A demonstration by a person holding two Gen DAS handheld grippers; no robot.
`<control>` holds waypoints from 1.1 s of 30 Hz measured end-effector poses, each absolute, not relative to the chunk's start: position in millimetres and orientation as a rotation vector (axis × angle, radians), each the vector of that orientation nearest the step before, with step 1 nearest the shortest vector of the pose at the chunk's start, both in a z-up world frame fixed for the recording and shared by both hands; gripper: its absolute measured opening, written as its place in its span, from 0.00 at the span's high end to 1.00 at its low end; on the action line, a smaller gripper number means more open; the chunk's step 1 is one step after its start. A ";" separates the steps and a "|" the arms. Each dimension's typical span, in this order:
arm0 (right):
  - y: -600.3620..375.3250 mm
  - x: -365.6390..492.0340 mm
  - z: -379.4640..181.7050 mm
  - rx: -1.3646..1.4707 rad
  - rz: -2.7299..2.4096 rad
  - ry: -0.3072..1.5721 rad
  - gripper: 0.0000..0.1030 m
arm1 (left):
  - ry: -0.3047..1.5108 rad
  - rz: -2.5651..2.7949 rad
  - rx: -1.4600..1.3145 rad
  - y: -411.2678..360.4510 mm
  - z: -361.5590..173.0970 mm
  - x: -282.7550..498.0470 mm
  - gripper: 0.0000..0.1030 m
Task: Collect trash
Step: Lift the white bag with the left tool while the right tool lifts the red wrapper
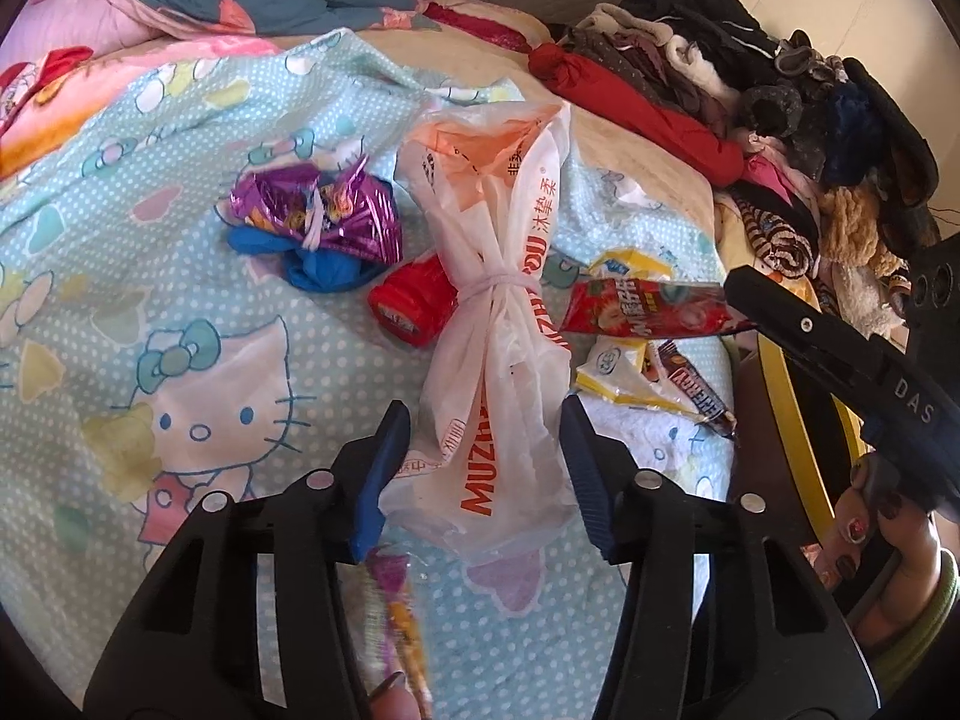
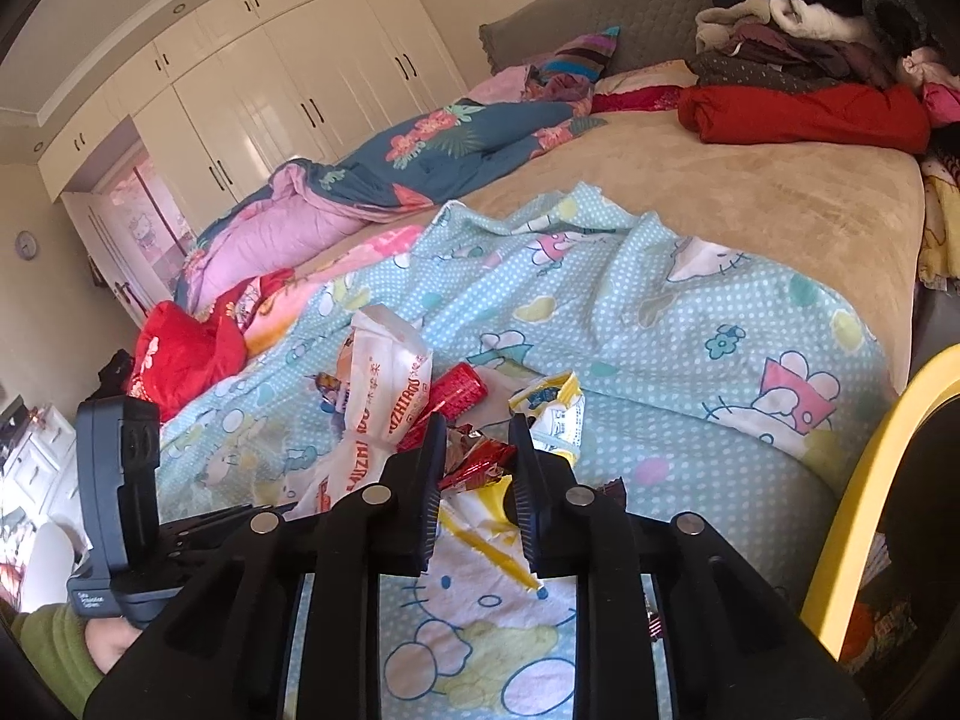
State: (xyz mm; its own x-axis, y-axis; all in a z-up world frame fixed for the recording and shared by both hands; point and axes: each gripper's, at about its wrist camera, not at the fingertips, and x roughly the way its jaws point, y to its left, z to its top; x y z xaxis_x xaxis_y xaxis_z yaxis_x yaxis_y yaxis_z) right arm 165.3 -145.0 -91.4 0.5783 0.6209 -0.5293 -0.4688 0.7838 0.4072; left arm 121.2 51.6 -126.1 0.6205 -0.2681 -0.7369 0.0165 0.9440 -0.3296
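**Bedroom, trash scattered on the cartoon-cat sheet**

Bed [image 2: 750, 204] carries the litter. Your left hand-held gripper [image 1: 486, 450] stands open astride the tied white plastic bag [image 1: 504, 324] (pads not pressing). Your right hand-held gripper [image 2: 477, 456] is clamped on a crumpled red snack wrapper [image 2: 474, 462], above the yellow-and-white packet [image 2: 552, 408].

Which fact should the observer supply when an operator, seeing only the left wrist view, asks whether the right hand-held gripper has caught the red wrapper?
Observer: Yes. The right hand-held gripper has its pads pinched on the crumpled red wrapper.
Operator: What stands beyond the bed?
Observer: A white wardrobe along the far wall.
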 end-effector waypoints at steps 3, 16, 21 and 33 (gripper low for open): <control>-146.8 160.4 -83.8 0.233 0.652 0.689 0.80 | 0.859 -0.165 -0.305 53.2 -116.2 119.6 0.60; -155.8 144.2 -61.4 0.231 0.666 0.631 0.81 | 0.767 -0.165 -0.301 50.1 -81.0 112.9 0.60; -164.1 137.9 -51.1 0.231 0.667 0.604 0.83 | 0.744 -0.177 -0.292 44.0 -70.5 110.7 0.60; -192.2 126.0 -27.5 0.232 0.626 0.525 0.91 | 0.713 -0.219 -0.266 22.3 -50.4 106.9 0.60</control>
